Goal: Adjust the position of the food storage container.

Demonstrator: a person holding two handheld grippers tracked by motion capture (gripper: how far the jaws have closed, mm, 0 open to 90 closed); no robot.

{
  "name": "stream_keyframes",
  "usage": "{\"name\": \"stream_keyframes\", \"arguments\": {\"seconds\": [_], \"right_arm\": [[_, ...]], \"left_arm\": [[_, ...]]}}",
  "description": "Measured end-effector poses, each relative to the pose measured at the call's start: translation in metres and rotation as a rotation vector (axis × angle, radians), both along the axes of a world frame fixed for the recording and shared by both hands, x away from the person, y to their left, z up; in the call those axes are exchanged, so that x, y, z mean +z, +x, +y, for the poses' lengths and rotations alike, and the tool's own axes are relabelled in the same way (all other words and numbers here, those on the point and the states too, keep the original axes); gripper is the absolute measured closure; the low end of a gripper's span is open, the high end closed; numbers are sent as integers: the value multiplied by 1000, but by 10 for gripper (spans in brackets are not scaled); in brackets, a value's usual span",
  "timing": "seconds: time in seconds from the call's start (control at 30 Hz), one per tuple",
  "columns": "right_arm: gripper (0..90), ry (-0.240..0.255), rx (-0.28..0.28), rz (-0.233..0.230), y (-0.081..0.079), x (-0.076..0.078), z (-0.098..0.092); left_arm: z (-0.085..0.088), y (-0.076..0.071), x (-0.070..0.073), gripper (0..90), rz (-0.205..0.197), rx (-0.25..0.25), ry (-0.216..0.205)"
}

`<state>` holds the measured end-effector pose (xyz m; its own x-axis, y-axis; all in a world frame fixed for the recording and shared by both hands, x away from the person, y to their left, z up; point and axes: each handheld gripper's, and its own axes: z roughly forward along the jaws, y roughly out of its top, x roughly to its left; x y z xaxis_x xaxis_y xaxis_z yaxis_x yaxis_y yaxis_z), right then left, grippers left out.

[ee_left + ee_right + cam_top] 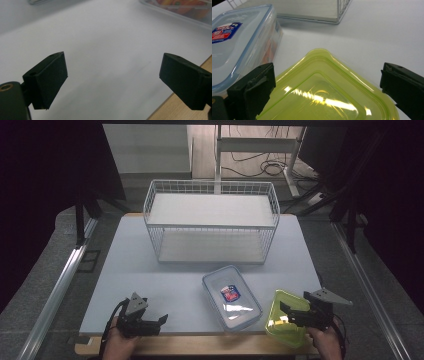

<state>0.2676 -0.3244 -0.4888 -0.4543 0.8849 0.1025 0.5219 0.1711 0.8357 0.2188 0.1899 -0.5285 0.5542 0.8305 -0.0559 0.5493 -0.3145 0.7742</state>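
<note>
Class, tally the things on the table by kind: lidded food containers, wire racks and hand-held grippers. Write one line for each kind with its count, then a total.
Lidded food containers: 2, the clear container with a blue-rimmed lid and the yellow-green container
Wire racks: 1, the white wire rack
Hand-held grippers: 2, the left gripper and the right gripper, both open
Total: 5

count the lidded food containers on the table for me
2. The clear container with a blue-rimmed lid lies near the table's front edge, in front of the wire basket. The green-lidded container sits to its right, under the right gripper. None seem hidden.
</note>
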Motion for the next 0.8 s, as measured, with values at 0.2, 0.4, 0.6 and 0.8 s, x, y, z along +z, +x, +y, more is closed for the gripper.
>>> {"name": "stream_keyframes", "arguments": {"seconds": [0.2, 0.4, 0.6, 0.8], "right_arm": [[0, -10, -31, -12, -1, 2, 4], [0, -23, -40, 17, -1, 2, 5], [5, -31, 18, 92, -4, 8, 5], [476, -75, 129, 125, -20, 14, 9]], "left_arm": [[0, 2, -2, 81, 21, -11, -18], [0, 1, 1, 80, 18, 14, -25], [-1, 1, 2, 74, 6, 24, -17], [3, 0, 4, 72, -18, 41, -53]]}}
